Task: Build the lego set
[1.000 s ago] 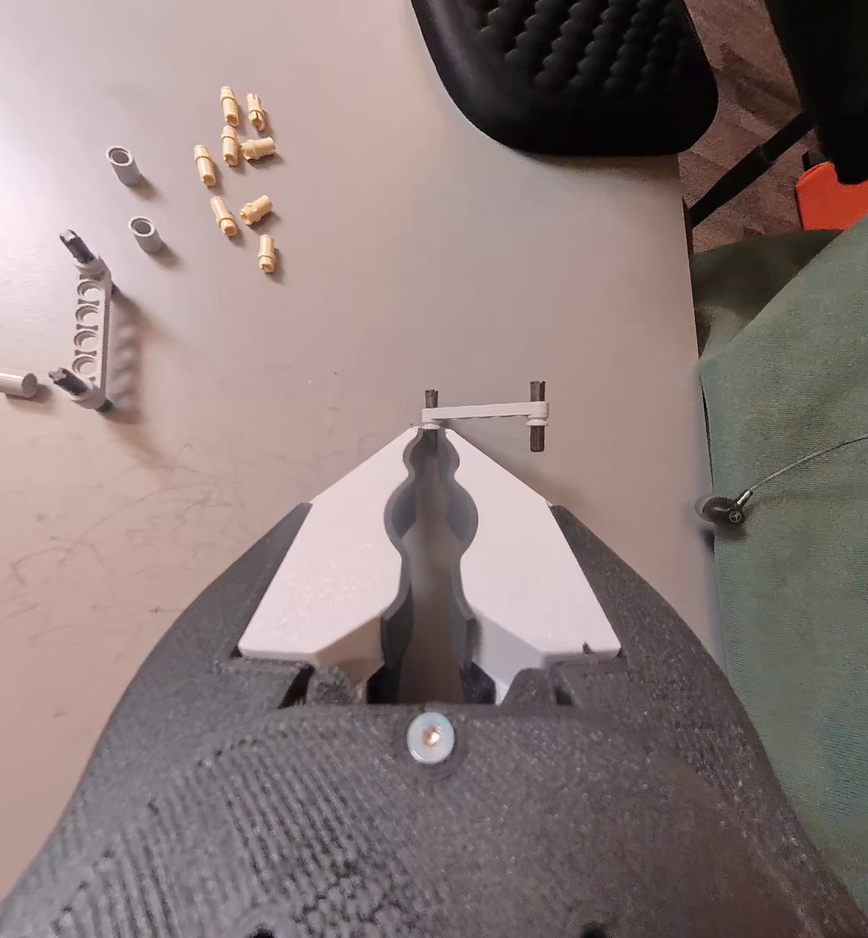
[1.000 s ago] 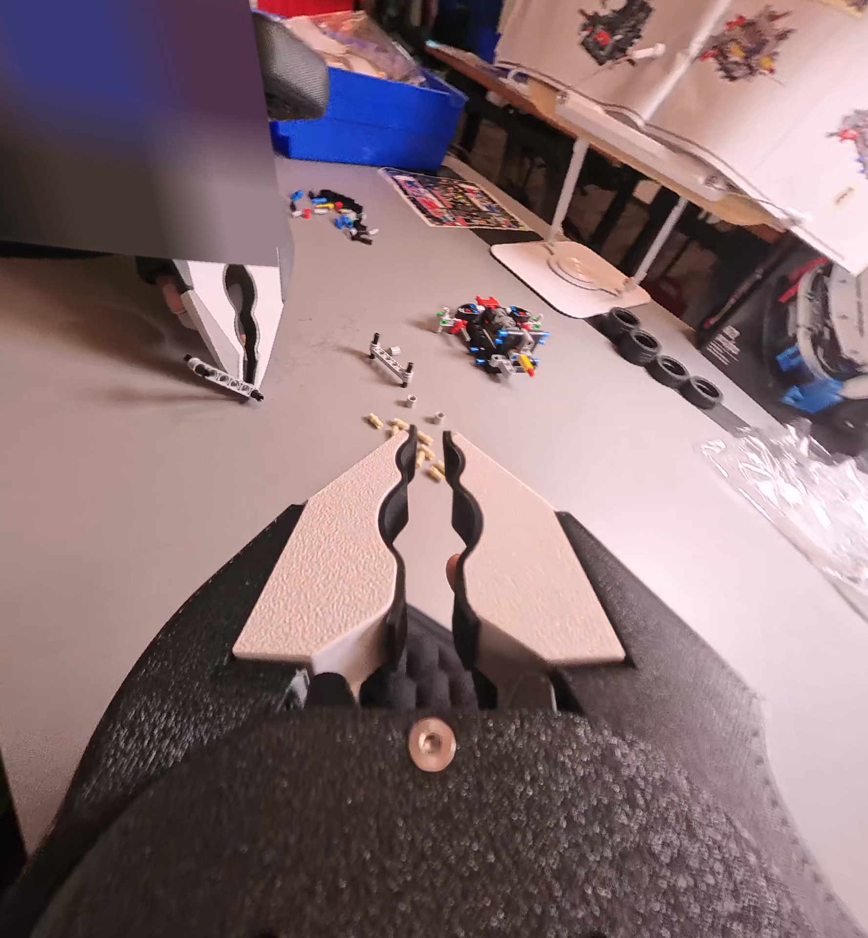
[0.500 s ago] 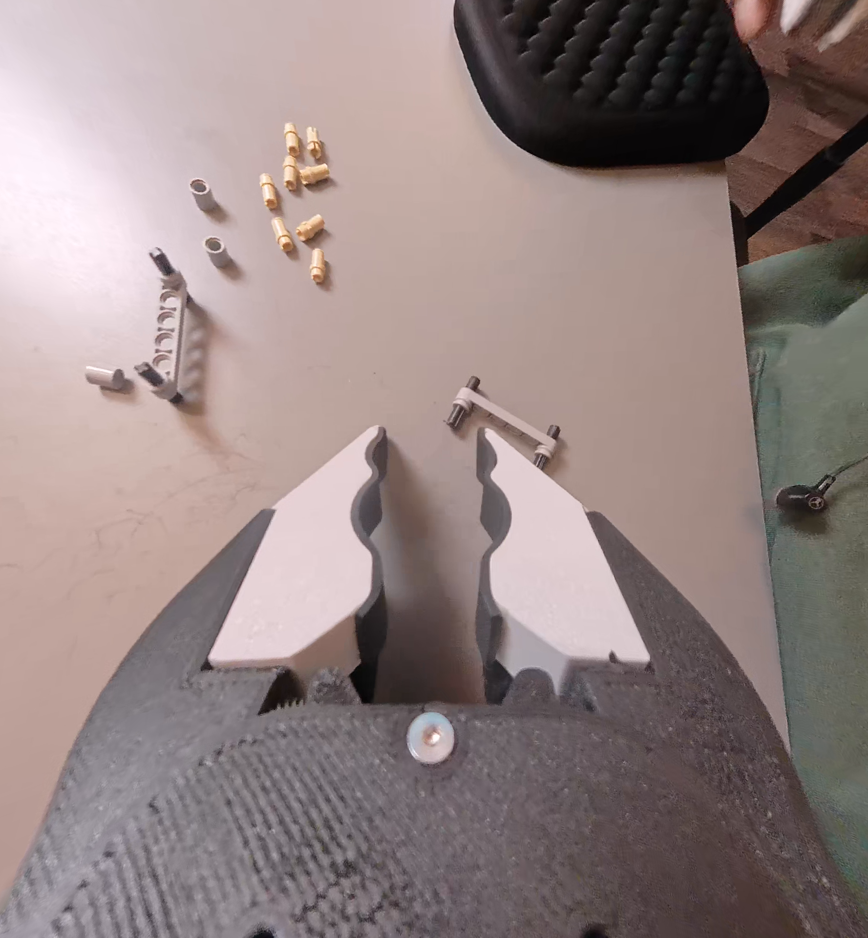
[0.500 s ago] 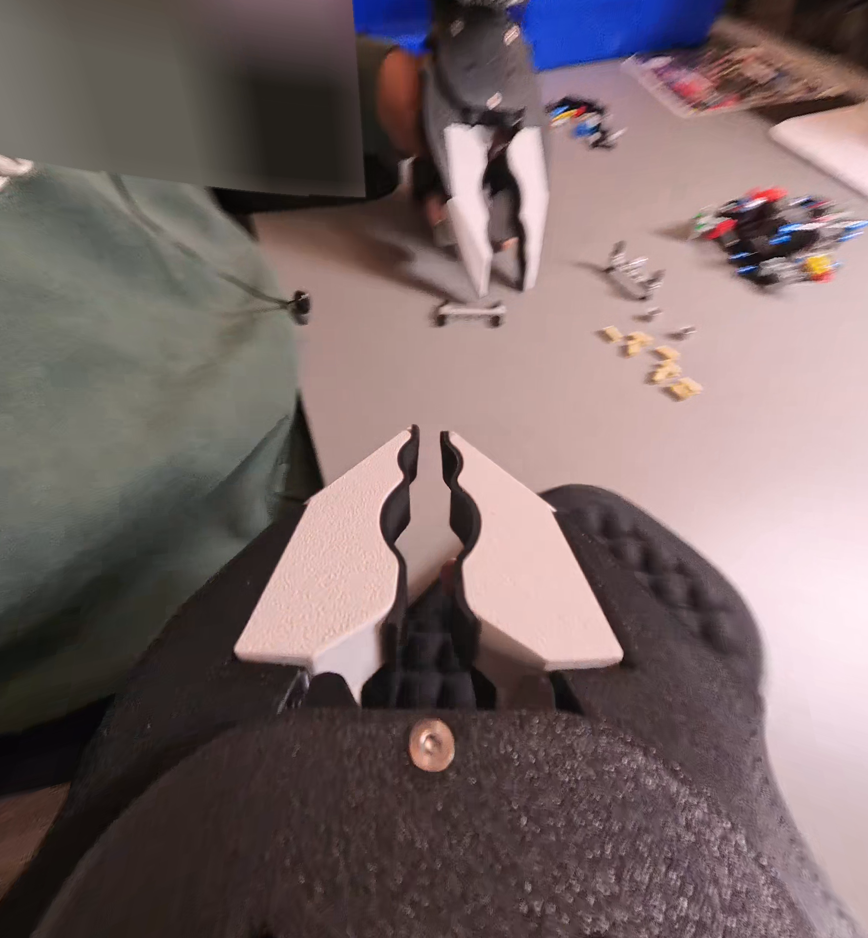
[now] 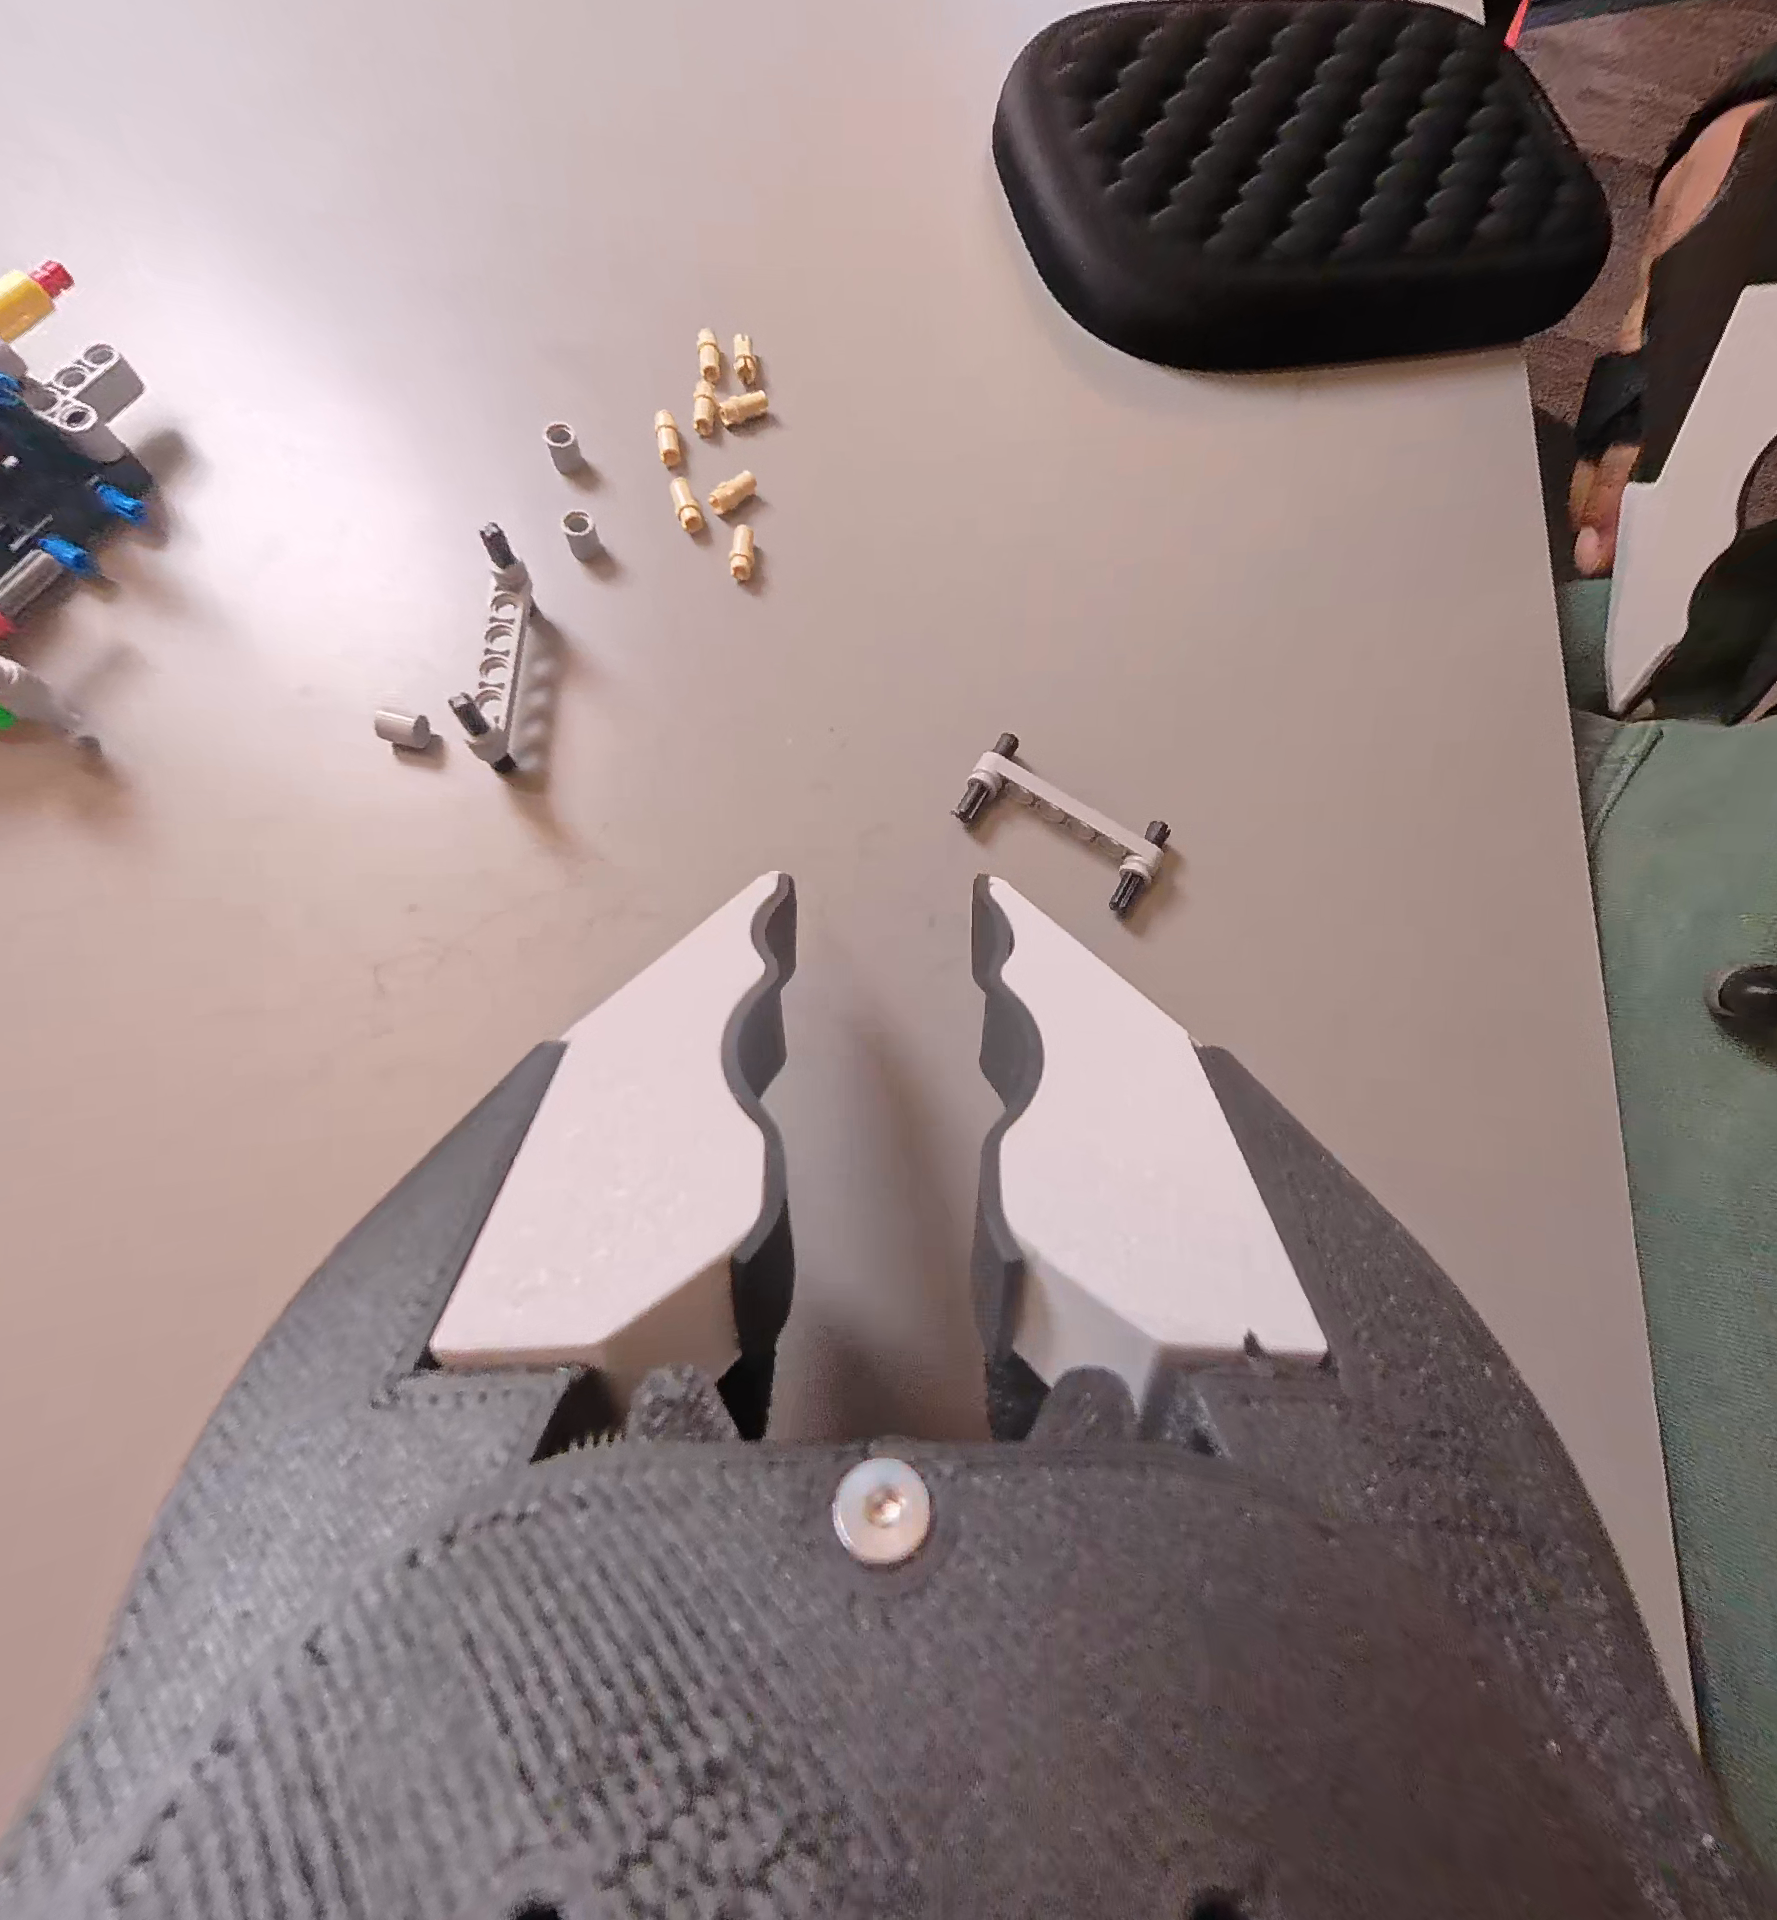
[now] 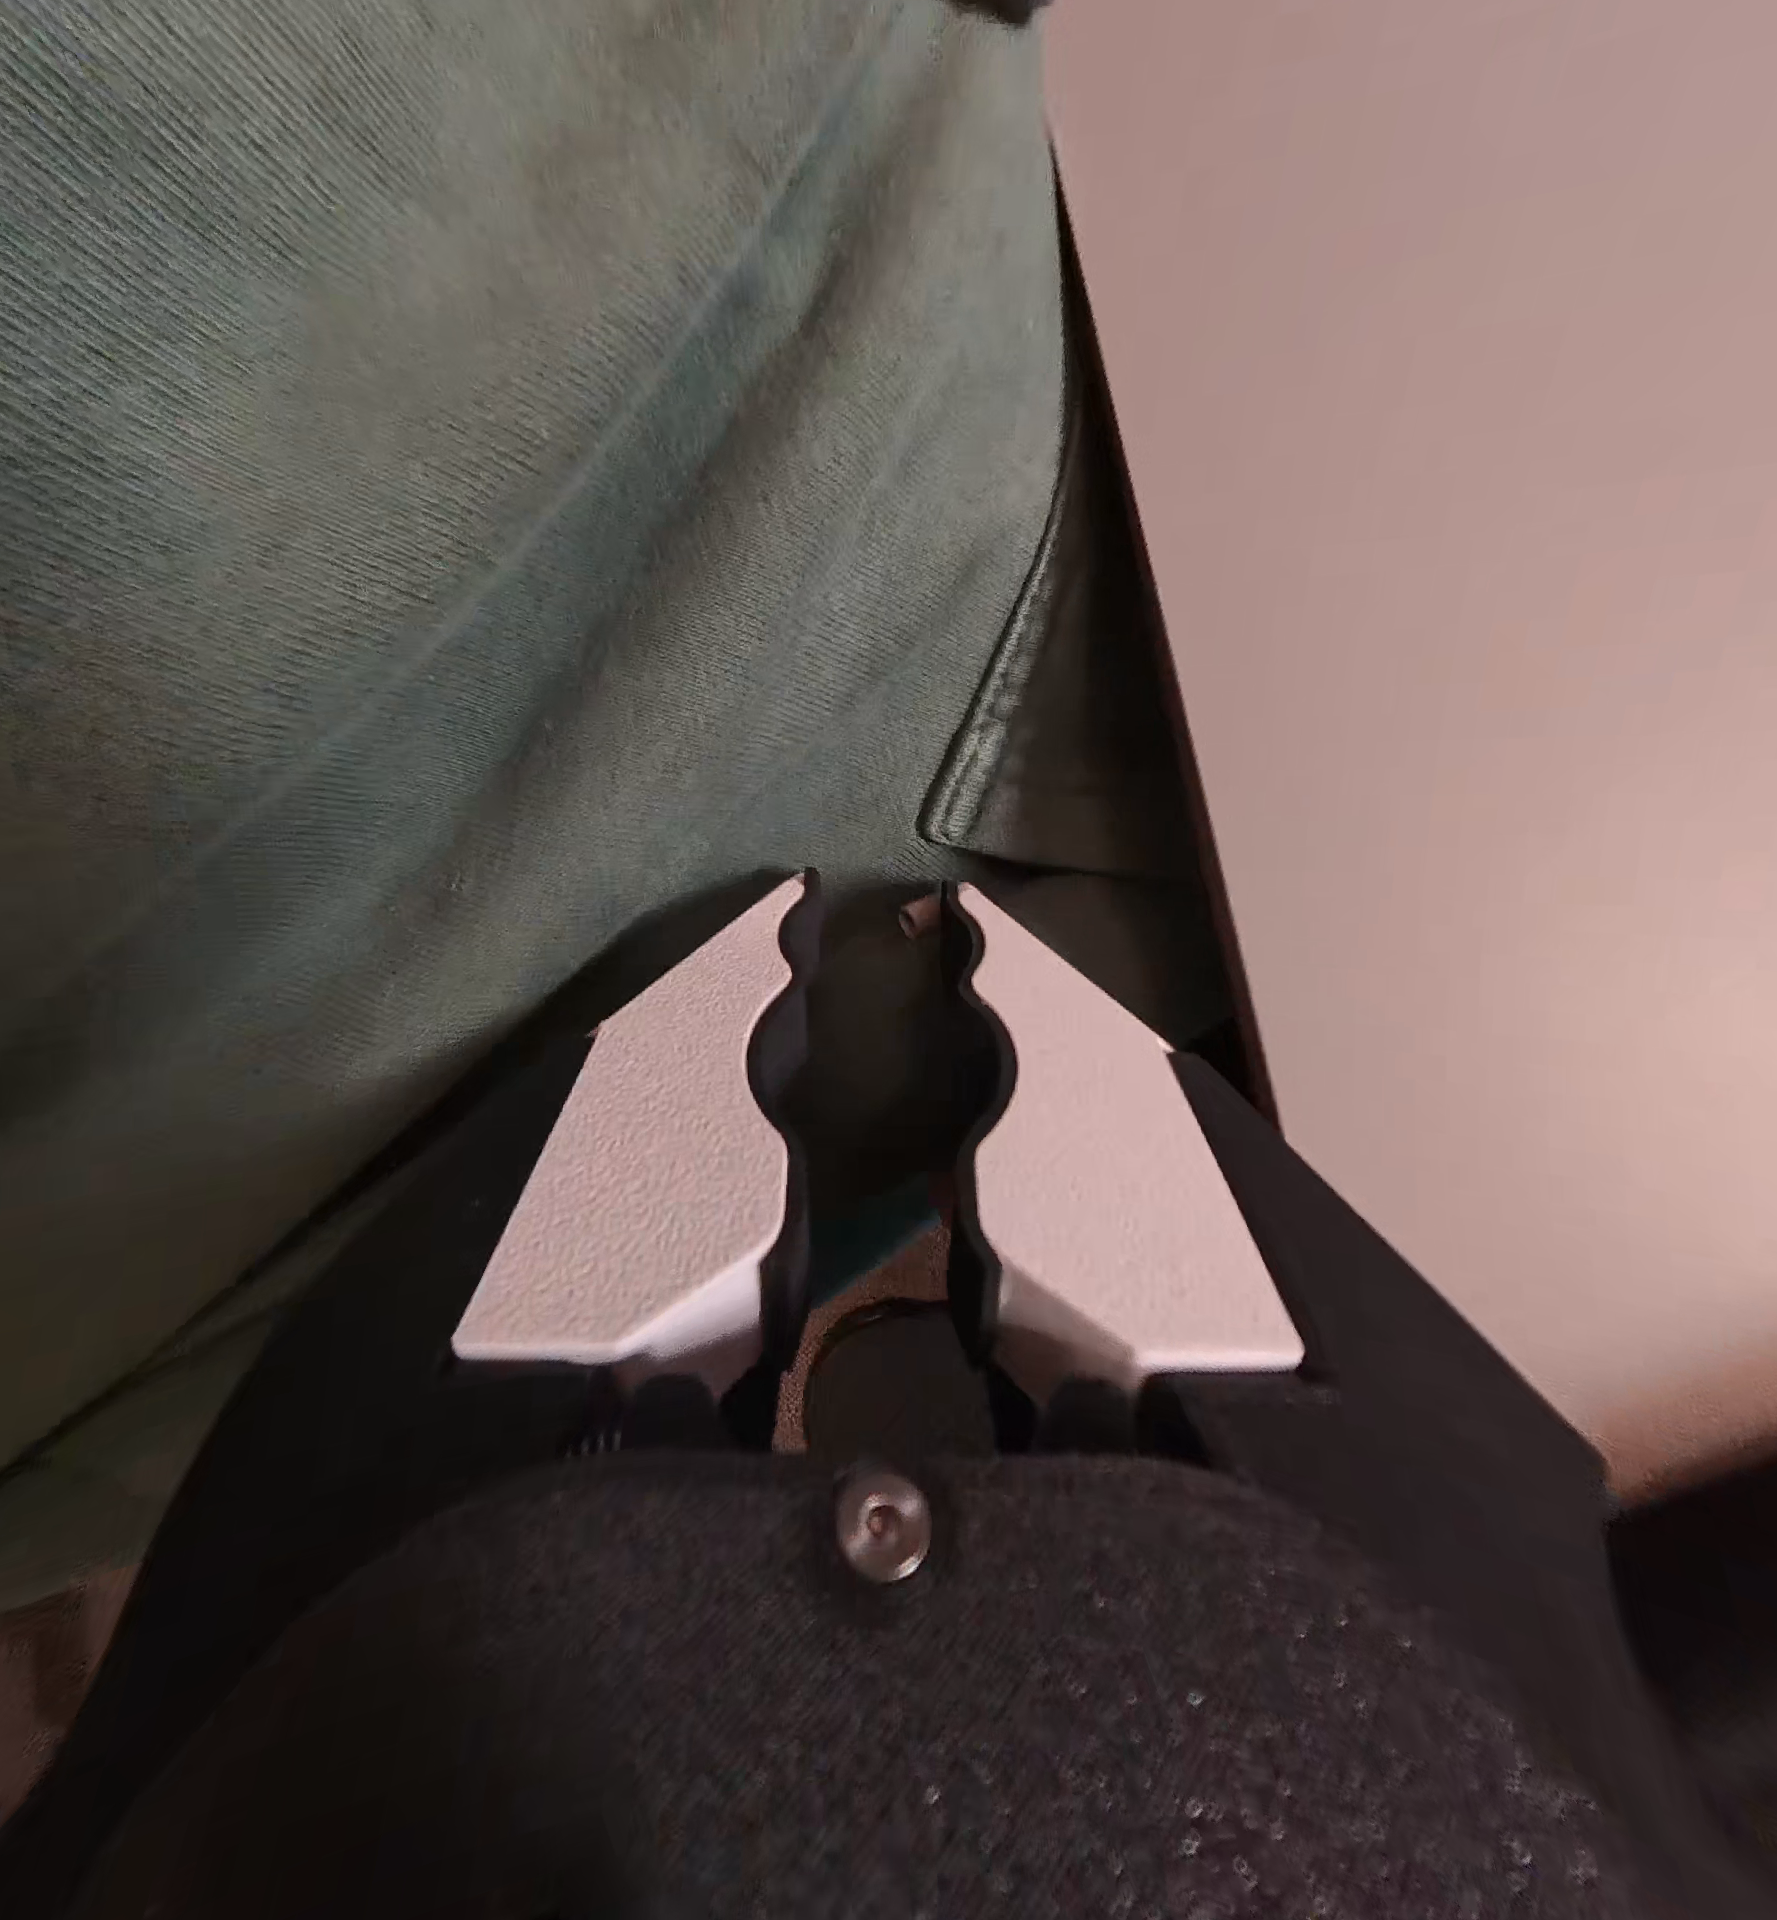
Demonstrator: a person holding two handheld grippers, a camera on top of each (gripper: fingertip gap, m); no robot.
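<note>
Left gripper [image 5: 882, 885] spread apart, empty, over the table [image 5: 240, 1039]; grey beam with black pins [image 5: 1063, 821] lies flat just beyond its right finger. Right gripper [image 6: 876, 891] slightly parted, empty, at table edge against green cloth [image 6: 448, 468].

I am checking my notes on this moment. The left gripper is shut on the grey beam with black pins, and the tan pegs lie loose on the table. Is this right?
Not quite. In the left wrist view the left gripper is open and holds nothing; the grey beam with black pins lies on the table, just beyond its right finger. The tan pegs do lie loose on the table.
</note>
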